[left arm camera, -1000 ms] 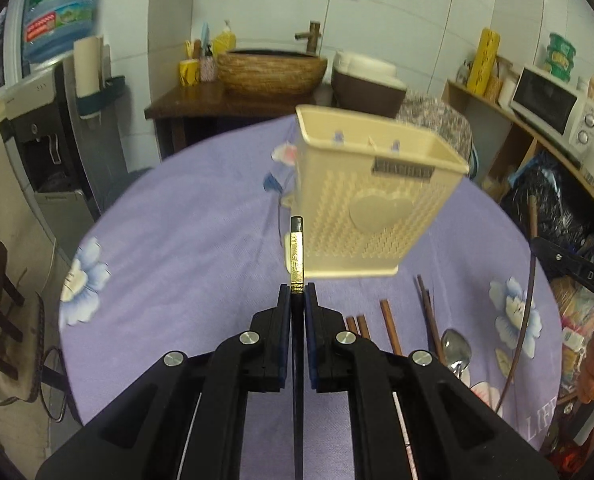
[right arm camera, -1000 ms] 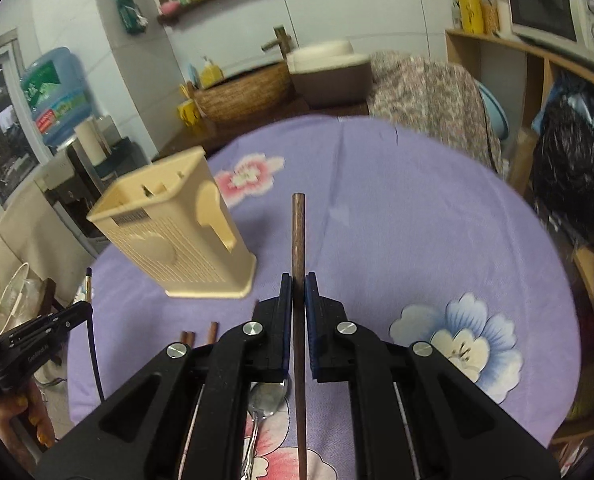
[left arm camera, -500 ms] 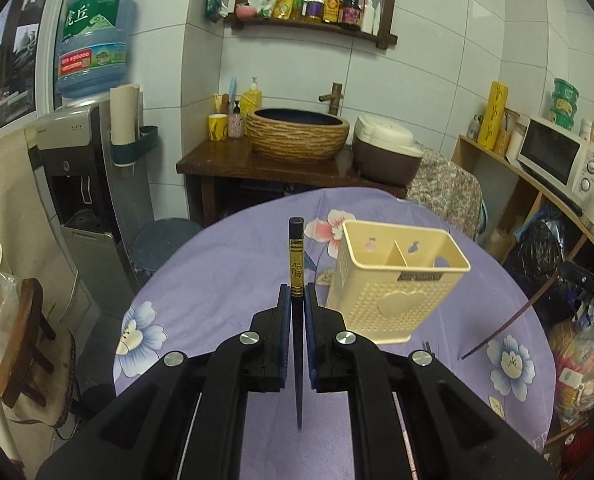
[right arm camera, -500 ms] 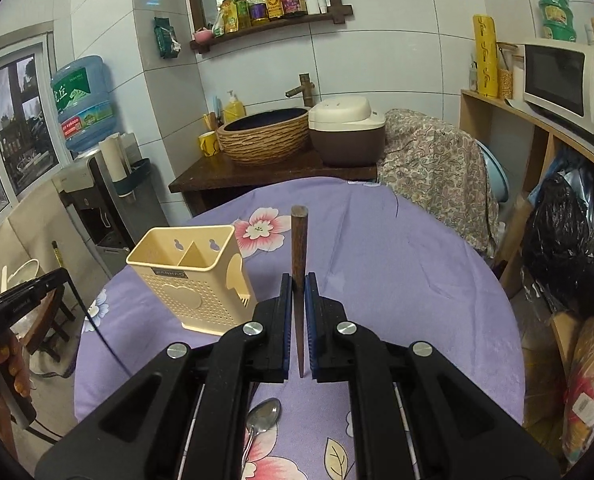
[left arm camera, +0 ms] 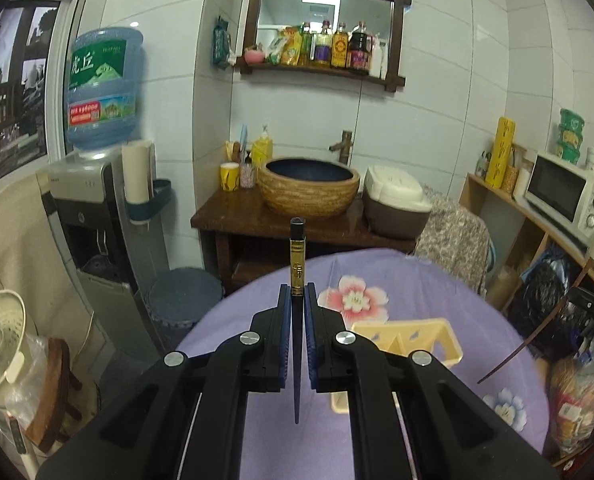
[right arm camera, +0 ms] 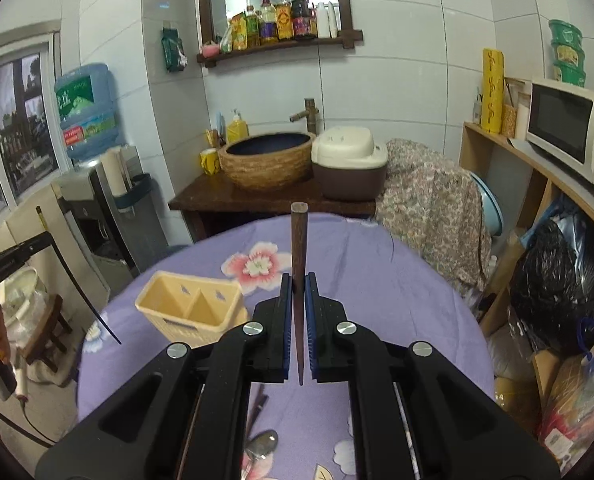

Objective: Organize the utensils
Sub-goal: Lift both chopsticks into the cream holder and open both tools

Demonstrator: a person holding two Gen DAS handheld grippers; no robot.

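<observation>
While the cream perforated plastic utensil holder (right arm camera: 191, 312) stands on the purple floral tabletop (right arm camera: 377, 280), a black gold-banded chopstick (left arm camera: 297, 256) is clamped upright by the left gripper (left arm camera: 297, 300), and a brown wooden chopstick (right arm camera: 299, 240) by the right gripper (right arm camera: 298, 292).

Both wrist cameras sit high above the purple table (left arm camera: 437, 280), each looking forward along its 2 fingers toward the tiled back wall. The left view hangs over the table's left edge, the right view over its near-right part. They share the cream holder (left arm camera: 409, 338) (right arm camera: 191, 312), the basin (left arm camera: 309, 190) (right arm camera: 267, 160) and the bottle shelf (left arm camera: 321, 68) (right arm camera: 277, 46). Each also catches the other gripper at its frame edge.
</observation>
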